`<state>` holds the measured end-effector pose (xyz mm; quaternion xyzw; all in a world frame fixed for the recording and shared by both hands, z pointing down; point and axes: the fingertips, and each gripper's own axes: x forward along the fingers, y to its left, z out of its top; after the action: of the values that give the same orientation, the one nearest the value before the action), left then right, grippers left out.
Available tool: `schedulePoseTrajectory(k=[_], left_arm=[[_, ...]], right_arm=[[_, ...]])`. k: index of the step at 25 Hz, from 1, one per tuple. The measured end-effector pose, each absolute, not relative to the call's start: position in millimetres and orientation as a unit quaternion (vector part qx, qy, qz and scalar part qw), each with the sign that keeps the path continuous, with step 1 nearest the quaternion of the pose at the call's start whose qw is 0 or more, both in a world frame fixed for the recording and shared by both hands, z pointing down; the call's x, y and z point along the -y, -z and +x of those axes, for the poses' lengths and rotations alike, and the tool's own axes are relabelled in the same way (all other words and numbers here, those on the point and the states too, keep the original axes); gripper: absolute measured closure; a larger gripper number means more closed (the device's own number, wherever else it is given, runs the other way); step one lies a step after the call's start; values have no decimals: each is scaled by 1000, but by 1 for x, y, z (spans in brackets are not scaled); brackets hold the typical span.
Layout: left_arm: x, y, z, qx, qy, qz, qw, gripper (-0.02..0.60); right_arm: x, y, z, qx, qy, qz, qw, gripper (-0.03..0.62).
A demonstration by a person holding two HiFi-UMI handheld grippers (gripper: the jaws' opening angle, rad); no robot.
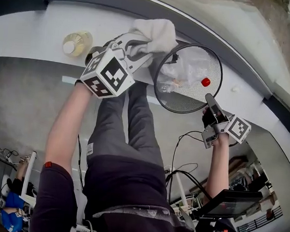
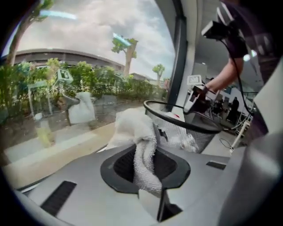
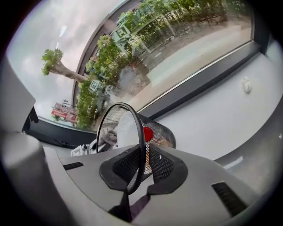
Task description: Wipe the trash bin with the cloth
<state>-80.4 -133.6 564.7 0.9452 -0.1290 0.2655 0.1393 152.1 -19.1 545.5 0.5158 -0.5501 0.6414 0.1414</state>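
Note:
A black wire-mesh trash bin (image 1: 184,112) is tipped toward me over the white sill, with crumpled plastic and a red cap (image 1: 205,82) inside. My left gripper (image 1: 140,50) is shut on a white cloth (image 1: 154,33), which bunches against the bin's upper left outer wall. In the left gripper view the cloth (image 2: 143,163) runs pinched between the jaws, with the bin (image 2: 177,122) just beyond. My right gripper (image 1: 209,100) is shut on the bin's rim at its lower right. In the right gripper view the rim (image 3: 140,145) passes between the jaws.
A small bottle of yellow liquid (image 1: 75,43) stands on the sill left of the cloth. A small white scrap (image 1: 235,88) lies on the sill right of the bin. The dark window frame (image 1: 201,30) runs behind. Cables and a tablet (image 1: 228,202) are below.

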Motion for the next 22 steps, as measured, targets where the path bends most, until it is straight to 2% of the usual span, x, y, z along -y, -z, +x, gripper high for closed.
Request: schedulePoseTrajectory(k=[5,8,15,18,20,22], left_arm=[[98,-558,-75,93,-259,949,156,517],[72,-551,-75,53,-285,948,134,517],[46,-548,-70,68,-304,940,139,517],[47,-543,-75,91,-293,937,169,517],[61,-544,-80,108,-293,934,176,517],[83,-542,-85,128,-302,930,163,517]], right_arm=[[12,-538,153,514,-671,527,88,539],[-2,-529,149,476,-696,535,55,539],[-33,-534,128,370,-754,539,-66,534],[-43,-532,120,383,-740,551,-47,534],[-43,-532,128,410,-703,581,13,533],[-22,-522,138,466,-640,604,86,493]])
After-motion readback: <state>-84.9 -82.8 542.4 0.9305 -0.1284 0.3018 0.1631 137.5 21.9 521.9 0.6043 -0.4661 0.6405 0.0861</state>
